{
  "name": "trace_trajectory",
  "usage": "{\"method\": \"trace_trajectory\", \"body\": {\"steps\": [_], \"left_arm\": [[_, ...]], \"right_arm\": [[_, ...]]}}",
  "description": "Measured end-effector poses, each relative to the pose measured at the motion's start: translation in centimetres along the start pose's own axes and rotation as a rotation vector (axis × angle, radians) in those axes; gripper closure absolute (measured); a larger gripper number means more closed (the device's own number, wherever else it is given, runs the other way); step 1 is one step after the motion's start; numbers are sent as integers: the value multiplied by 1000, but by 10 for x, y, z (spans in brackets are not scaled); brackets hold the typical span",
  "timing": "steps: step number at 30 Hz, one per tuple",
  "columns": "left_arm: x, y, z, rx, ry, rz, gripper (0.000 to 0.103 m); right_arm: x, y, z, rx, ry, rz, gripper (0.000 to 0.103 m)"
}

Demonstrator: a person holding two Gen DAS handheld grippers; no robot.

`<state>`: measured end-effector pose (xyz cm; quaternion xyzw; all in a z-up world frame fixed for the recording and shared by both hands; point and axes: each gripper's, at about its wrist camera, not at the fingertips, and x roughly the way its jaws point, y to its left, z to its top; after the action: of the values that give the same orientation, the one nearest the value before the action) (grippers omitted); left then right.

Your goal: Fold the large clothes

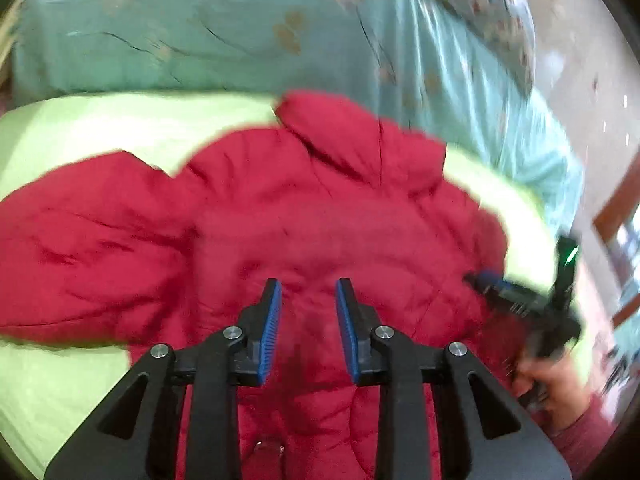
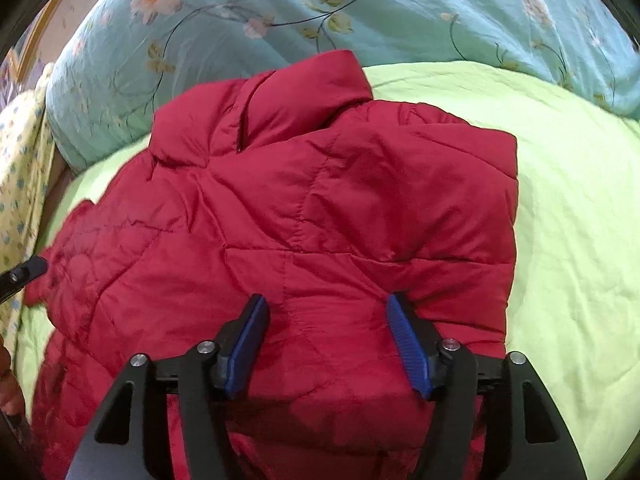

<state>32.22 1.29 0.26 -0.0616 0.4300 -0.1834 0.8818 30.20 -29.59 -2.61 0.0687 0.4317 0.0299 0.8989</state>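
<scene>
A red quilted puffer jacket lies on a light green bedsheet, collar toward the far side. It also shows in the right wrist view, with its right side folded in along a straight edge. My left gripper is open and empty, hovering over the jacket's lower middle. My right gripper is open with its fingers resting on the jacket's lower part, holding nothing. The right gripper also shows in the left wrist view at the jacket's right edge. The left view is motion-blurred.
A teal floral quilt is bunched along the far side of the bed. A yellow patterned cloth lies at the left. Green sheet spreads to the right of the jacket. Floor and wooden furniture show at the far right.
</scene>
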Motion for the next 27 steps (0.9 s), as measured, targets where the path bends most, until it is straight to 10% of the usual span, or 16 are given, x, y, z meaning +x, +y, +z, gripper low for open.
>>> {"method": "trace_trajectory", "body": {"steps": [10, 27], "left_arm": [[51, 0, -18, 43, 68, 51, 78], [42, 27, -27, -46, 50, -98, 78]], "right_arm": [[0, 40, -1, -131, 52, -88, 37], [17, 33, -12, -125, 54, -120, 36]]}}
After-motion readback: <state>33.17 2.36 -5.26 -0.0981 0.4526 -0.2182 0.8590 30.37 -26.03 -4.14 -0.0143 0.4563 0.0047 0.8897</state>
